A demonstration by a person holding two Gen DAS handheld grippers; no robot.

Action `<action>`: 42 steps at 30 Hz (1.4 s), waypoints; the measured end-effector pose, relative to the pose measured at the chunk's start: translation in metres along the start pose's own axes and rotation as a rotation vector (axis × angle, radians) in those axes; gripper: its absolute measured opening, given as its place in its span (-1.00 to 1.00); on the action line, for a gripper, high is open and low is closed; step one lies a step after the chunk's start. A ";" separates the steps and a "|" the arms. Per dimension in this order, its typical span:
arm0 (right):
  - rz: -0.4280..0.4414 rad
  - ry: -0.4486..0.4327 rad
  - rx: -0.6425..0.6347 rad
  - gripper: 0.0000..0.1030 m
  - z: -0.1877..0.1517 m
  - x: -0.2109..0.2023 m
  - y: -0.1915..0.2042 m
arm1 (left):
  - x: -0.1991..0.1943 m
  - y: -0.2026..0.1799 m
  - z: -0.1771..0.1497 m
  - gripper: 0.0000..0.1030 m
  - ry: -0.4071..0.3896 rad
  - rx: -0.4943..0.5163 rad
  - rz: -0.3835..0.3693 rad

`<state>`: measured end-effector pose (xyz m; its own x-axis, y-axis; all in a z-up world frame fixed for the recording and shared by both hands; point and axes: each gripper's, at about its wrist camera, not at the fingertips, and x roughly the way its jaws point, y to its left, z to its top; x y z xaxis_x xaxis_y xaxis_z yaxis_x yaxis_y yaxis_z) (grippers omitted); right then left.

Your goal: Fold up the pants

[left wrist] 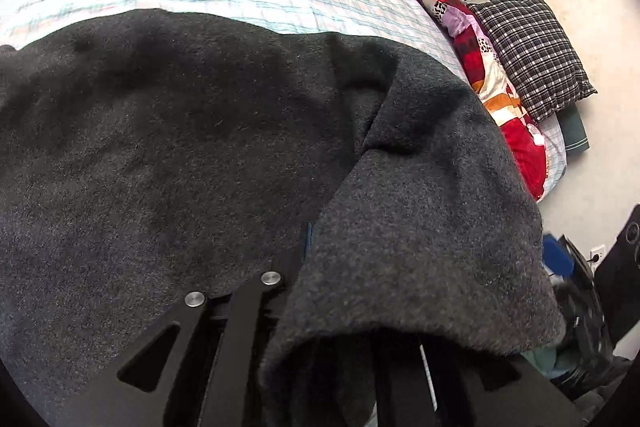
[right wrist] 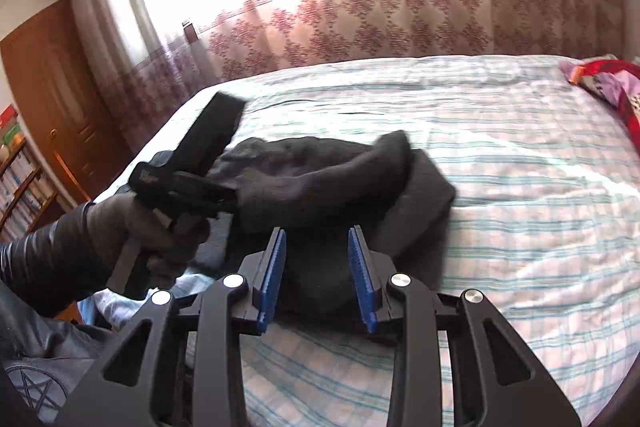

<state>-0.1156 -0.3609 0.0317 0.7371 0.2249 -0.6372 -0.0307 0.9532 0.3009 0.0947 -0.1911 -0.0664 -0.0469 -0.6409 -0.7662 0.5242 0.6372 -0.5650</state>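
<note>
Dark grey pants (right wrist: 328, 183) are shown bunched on the striped bed sheet (right wrist: 520, 187). A fold of the pants is pinched in the closed left gripper (right wrist: 236, 201), held by a gloved hand (right wrist: 160, 239). The right gripper (right wrist: 318, 275) is held spread above the near edge of the pants, its blue pads (right wrist: 274, 279) clear of the cloth.

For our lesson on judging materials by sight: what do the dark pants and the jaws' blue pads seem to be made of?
The pants: probably fleece or brushed wool, matte charcoal; the surface looks fuzzy and napped, and it drapes in soft thick folds. The blue pads on the right gripper: likely moulded plastic or rubber; evenly blue, with fine ridges along the gripping faces.
</note>
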 end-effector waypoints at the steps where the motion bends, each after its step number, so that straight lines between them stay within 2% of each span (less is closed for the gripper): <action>1: -0.018 0.014 0.047 -0.27 0.001 0.001 -0.012 | 0.000 0.003 0.000 -0.85 -0.001 -0.003 -0.010; 4: 0.014 0.096 0.167 -0.23 -0.001 0.018 -0.048 | 0.004 0.009 0.002 -0.85 -0.001 -0.002 -0.025; 6: 0.074 0.138 0.231 -0.22 -0.005 0.034 -0.057 | 0.006 0.012 0.004 -0.85 0.000 -0.004 -0.035; 8: 0.198 0.182 0.268 -0.22 -0.001 0.058 -0.055 | 0.009 0.010 0.007 -0.85 0.001 -0.002 -0.041; 9: 0.210 0.194 0.268 -0.22 0.002 0.068 -0.054 | 0.011 0.010 0.008 -0.85 0.003 0.000 -0.045; 12: 0.279 0.192 0.262 -0.22 0.018 0.091 -0.041 | 0.008 0.016 0.008 -0.85 0.009 -0.003 -0.050; 17: 0.392 0.122 0.306 -0.22 0.066 0.121 -0.030 | 0.006 0.024 0.008 -0.84 0.006 -0.044 -0.080; 19: 0.379 0.120 0.270 -0.22 0.085 0.139 -0.023 | 0.002 0.031 0.007 -0.84 0.002 -0.064 -0.093; 22: 0.357 0.167 0.246 -0.22 0.102 0.178 -0.016 | 0.000 0.047 0.003 -0.84 0.009 -0.102 -0.111; 25: 0.279 0.228 0.225 -0.22 0.106 0.220 -0.018 | 0.004 0.064 -0.002 -0.84 0.026 -0.147 -0.117; 27: 0.211 0.233 0.205 -0.22 0.105 0.233 -0.020 | 0.005 0.067 -0.005 -0.84 0.021 -0.157 -0.133; 28: 0.208 0.225 0.208 -0.22 0.106 0.236 -0.022 | 0.005 0.066 -0.005 -0.83 0.017 -0.153 -0.134; 32: 0.178 0.168 0.176 -0.17 0.122 0.226 -0.024 | 0.003 0.063 -0.010 -0.80 0.014 -0.132 -0.129; 35: 0.129 0.140 0.033 -0.05 0.136 0.202 -0.012 | -0.006 0.070 -0.018 -0.80 0.012 -0.116 -0.126; 39: 0.140 0.180 -0.216 -0.02 0.128 0.178 0.025 | -0.019 0.065 -0.019 -0.80 0.003 -0.065 -0.086; 42: 0.116 0.238 -0.324 -0.02 0.112 0.190 0.048 | -0.027 0.060 -0.018 -0.80 -0.002 -0.022 -0.055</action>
<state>0.0981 -0.2946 0.0044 0.5408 0.3391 -0.7697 -0.3438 0.9243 0.1657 0.1125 -0.1282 -0.0851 -0.0737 -0.6762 -0.7331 0.5020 0.6100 -0.6131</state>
